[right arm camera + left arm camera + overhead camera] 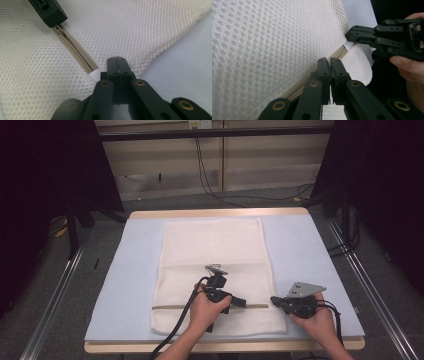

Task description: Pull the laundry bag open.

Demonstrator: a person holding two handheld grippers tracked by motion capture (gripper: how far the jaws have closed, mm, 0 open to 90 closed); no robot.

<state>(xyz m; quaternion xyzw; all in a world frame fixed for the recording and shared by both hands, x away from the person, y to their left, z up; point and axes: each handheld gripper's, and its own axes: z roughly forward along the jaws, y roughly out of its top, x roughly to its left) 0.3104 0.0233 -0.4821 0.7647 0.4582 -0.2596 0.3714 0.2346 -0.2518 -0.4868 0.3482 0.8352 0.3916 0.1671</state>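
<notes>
Pinching a soft, light mesh bag (215,270) on the table (125,285), left gripper (330,62) jaws closed at its zipper (75,56), right gripper (117,61) jaws clamping the zipper's end.

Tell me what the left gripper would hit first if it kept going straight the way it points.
Probably the right gripper: the left gripper points along the mesh bag's zipper toward it, though depth is hard to judge.

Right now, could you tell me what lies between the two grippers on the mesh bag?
A short stretch of beige zipper on the white mesh bag runs between the left gripper and the right gripper, seen best in the right gripper view.
</notes>
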